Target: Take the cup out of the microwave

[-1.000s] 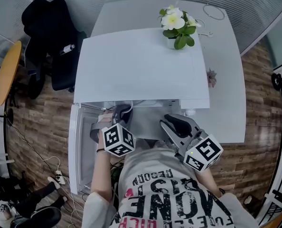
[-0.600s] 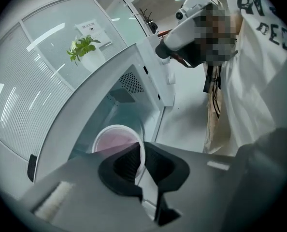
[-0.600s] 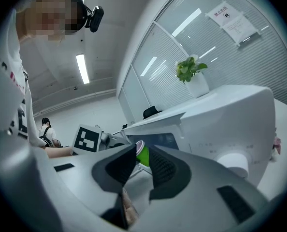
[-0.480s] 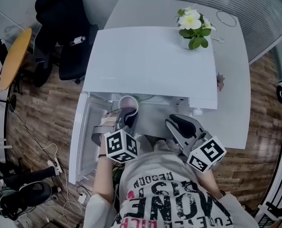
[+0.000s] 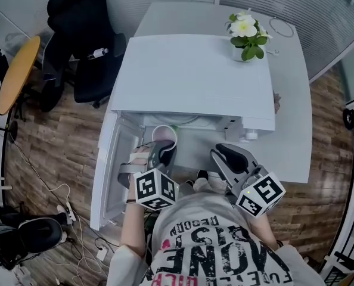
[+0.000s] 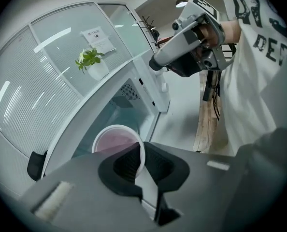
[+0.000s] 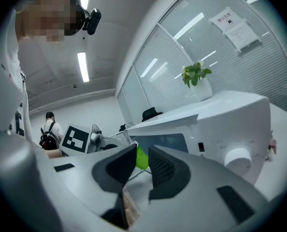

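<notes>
A white cup (image 5: 164,137) with a pinkish inside hangs just outside the mouth of the white microwave (image 5: 189,76). My left gripper (image 5: 162,151) is shut on the cup's rim (image 6: 118,140), with one pad inside the wall and one outside. A small green patch (image 5: 174,128) shows beside the rim; I cannot tell what it is. My right gripper (image 5: 223,152) hovers in front of the microwave's control panel. Its jaws (image 7: 142,161) have just been closing; a gap remains and nothing is between them.
The microwave door (image 5: 114,165) stands swung open to the left, beside my left hand. A potted plant (image 5: 244,31) sits on top of the microwave. The white table (image 5: 293,142) carries it. A black office chair (image 5: 84,46) stands at the left, and cables lie on the wood floor.
The cup, hidden under the microwave's top a second ago, has come out into view. My left gripper drew it back toward the person and a little upward. The right gripper stayed put.
</notes>
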Available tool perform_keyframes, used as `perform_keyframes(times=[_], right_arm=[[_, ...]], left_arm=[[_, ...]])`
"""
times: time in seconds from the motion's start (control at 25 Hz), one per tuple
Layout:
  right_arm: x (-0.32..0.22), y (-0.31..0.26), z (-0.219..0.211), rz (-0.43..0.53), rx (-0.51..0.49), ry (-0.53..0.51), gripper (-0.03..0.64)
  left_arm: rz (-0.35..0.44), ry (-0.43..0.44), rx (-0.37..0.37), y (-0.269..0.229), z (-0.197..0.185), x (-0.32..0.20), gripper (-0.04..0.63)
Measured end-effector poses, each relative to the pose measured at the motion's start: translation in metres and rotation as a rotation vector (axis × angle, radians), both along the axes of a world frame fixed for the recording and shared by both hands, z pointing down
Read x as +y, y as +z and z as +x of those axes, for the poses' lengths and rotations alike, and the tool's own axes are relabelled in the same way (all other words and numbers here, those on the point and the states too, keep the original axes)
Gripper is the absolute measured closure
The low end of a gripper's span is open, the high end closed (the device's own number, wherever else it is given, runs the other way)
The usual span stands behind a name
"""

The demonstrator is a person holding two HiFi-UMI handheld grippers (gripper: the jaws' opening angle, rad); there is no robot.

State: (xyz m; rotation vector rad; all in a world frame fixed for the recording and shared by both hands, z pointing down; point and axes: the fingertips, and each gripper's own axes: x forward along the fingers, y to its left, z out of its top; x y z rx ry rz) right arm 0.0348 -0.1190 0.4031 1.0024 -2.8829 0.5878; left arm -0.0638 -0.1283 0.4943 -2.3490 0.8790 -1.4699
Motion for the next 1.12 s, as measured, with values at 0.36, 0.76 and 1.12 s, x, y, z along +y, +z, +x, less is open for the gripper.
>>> perform_keyframes(times=[0.36, 0.76, 1.12], right_arm=[[0.033, -0.010, -0.015, -0.004, 0.026, 0.082, 0.528], [0.065, -0.016, -0.021, 0.008, 0.029, 0.157, 0.529], [0.084, -0.019, -0.028, 0.032, 0.039, 0.183, 0.529]], left_arm=[[-0.016, 0.071, 0.060, -0.008, -0.007, 0.038, 0.566], [0.004, 0.132, 0.071, -0.013, -0.013, 0.066, 0.566], [0.020, 0.140, 0.094, -0.017, -0.023, 0.086, 0.566]])
